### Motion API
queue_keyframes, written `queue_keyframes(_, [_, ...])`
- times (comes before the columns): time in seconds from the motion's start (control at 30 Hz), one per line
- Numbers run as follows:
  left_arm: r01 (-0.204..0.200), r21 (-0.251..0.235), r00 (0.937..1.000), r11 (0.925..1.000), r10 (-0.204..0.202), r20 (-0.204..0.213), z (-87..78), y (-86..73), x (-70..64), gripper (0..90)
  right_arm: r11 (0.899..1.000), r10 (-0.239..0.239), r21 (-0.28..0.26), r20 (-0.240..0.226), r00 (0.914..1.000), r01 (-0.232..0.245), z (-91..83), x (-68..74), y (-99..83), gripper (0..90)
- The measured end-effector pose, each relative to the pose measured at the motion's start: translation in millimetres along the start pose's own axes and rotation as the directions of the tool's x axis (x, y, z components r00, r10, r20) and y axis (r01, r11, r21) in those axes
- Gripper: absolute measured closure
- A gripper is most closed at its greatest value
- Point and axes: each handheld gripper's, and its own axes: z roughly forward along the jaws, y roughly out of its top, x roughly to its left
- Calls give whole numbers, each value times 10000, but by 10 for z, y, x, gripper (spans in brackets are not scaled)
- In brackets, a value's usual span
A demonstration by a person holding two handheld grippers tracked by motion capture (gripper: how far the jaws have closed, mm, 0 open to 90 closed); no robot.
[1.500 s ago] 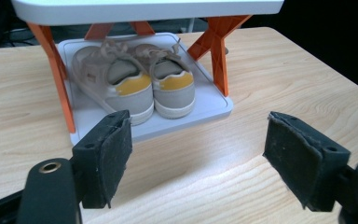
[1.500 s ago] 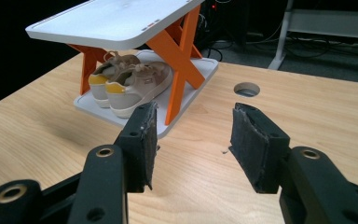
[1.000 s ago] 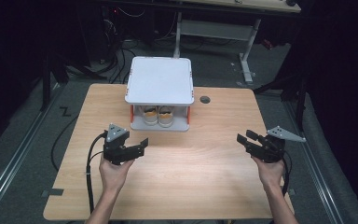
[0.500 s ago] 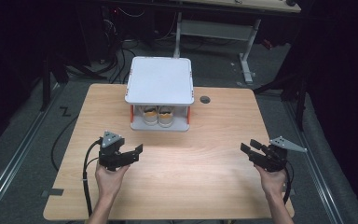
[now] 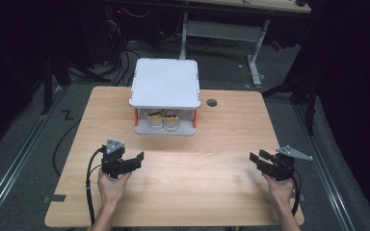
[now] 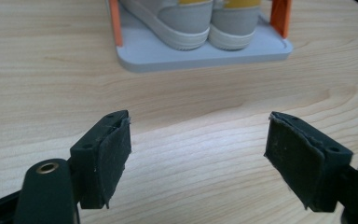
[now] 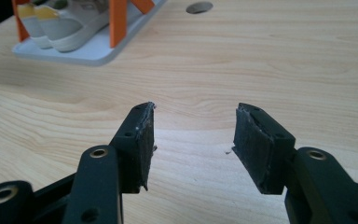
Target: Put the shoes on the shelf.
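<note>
high view: a wooden table (image 5: 221,144) carries a small two-level rack (image 5: 165,84) with a white top and orange posts, set toward the far middle. a pair of shoes (image 5: 163,118) sits on its lower shelf, side by side, heels toward the person. the left gripper (image 5: 136,160) rests low over the near left of the table, the right gripper (image 5: 258,158) over the near right; both are well apart from the rack and hold nothing. a round hole (image 5: 212,102) in the tabletop lies just right of the rack.

left gripper view: the jaws stand wide apart with bare wood between them. the shoes (image 6: 200,21) lie straight ahead on the grey lower shelf (image 6: 205,51), between orange posts (image 6: 116,23).

right gripper view: the jaws are parted moderately, narrower than the left pair, and empty. the rack sits off to the upper left, one shoe (image 7: 63,23) showing beside a post (image 7: 118,21).

what could go wrong: the shoes are tucked under the top shelf, so a reach that comes in too high would likely knock the shelf edge or a post and shove the light rack. gripping only a soft heel rim may let the shoe slip or drag its neighbour out with it, since the two touch.
</note>
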Motion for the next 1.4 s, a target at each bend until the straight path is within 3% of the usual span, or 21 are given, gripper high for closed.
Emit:
queue_keyframes(0.23, [193, 429, 9993, 9989, -178, -341, 125, -62, 108, 228, 9981, -20, 609, 455, 9990, -8, 152, -61, -81, 480])
queue_keyframes(0.57, [454, 534, 9946, 9975, -402, -956, 265, -110, 206, 234, 9942, -282, 1061, 966, 9949, 179, 325, -103, -119, 482])
queue_keyframes(0.87, [139, 725, 9905, 9973, -39, -1372, 360, -134, 217, 236, 9917, -509, 1243, 1358, 9894, 339, 427, -120, -154, 479])
queue_keyframes(1.4, [-44, 939, 9840, 9956, 210, -1771, 470, -180, 228, 236, 9872, -850, 1478, 1687, 9820, 600, 522, -112, -188, 467])
